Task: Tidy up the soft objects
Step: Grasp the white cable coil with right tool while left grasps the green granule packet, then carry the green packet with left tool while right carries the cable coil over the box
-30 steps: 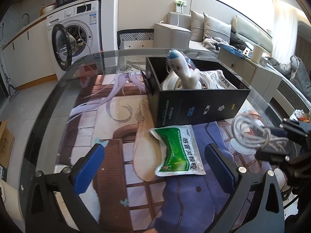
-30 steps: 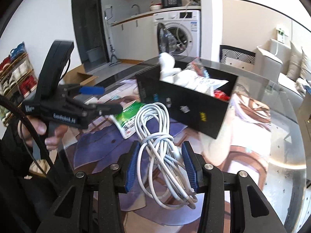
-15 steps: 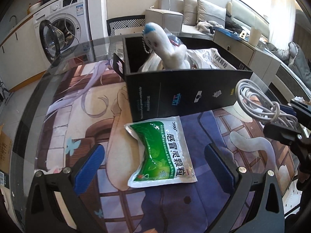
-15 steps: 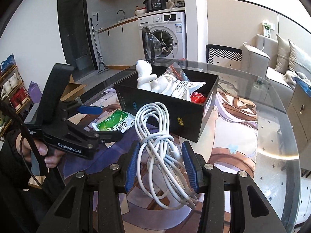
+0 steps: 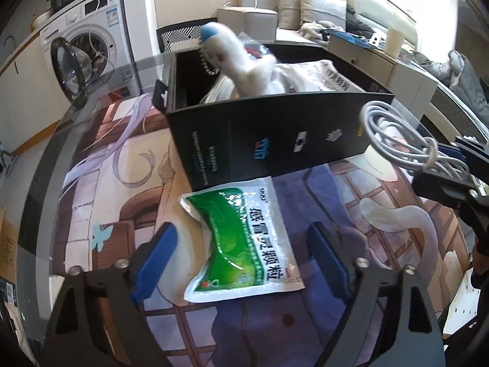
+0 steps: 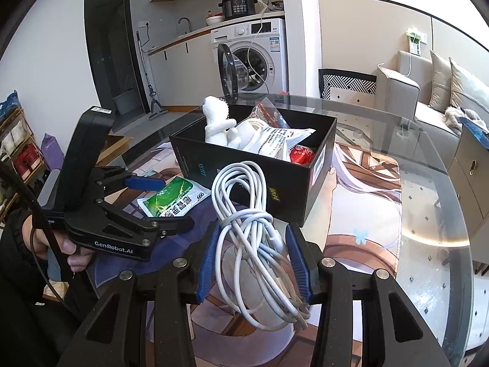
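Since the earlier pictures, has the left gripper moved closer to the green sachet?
Yes. The left gripper now straddles the green sachet, nearer the black box; its jaws have been closing.

Two black tongs with blue pads are in view, the left [image 5: 241,253] and the right [image 6: 253,253], and one round glass table [image 6: 428,214] carries one open black cardboard box [image 6: 259,174]. There is one coiled white cable [image 6: 250,229], one flat green-and-white foil sachet [image 5: 244,238] and one white plush toy with a blue cap [image 5: 232,58]. Inside the box lie one white printed bag [image 6: 275,143], one clear plastic packet [image 6: 269,113] and one red packet [image 6: 301,156].
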Available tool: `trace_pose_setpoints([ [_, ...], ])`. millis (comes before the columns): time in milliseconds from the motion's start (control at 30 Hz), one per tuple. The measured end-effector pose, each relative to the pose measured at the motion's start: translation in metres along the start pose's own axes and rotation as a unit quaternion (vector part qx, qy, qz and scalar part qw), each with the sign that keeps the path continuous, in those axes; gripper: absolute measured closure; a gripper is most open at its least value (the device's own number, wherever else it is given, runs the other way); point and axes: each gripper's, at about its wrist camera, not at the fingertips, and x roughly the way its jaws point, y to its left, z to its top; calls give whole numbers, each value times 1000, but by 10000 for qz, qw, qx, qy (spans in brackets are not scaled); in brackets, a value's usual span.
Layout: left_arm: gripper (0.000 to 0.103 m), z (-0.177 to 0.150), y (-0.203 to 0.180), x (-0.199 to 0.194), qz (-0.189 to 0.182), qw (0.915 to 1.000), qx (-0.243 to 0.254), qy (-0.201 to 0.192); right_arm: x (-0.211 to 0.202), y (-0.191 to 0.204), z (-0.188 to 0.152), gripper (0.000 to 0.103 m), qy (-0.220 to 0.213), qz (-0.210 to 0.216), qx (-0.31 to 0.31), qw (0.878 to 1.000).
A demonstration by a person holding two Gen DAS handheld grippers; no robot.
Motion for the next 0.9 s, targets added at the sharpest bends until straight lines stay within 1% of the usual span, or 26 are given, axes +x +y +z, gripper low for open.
trace_pose_setpoints([
  [33,26,0,-1,-1,-40,10000,42,-36,0,0,0,59,1,-1,-2,10000],
  [100,44,0,-4,-4,-64,9999,104,-102,0,0,1,59,-2,-8,-6,10000],
  [167,52,0,-6,-7,-132,9997,130,-158,0,1,1,59,-4,-17,-13,10000],
  [233,55,-2,-4,-9,-239,9995,76,-178,-1,1,1,59,-13,-18,-12,10000],
  [300,64,-2,-2,-12,-331,9992,15,-204,-1,2,2,59,-28,-29,-18,10000],
  [367,65,-2,0,-13,-413,9990,-25,-195,-2,2,2,59,-47,-31,-25,10000],
  [667,67,-6,-2,-17,-538,9982,9,-257,-7,2,4,59,-100,-68,-24,9999],
  [900,67,-5,1,-30,-612,9969,-91,-491,-13,1,6,59,-204,-86,8,9998],
])
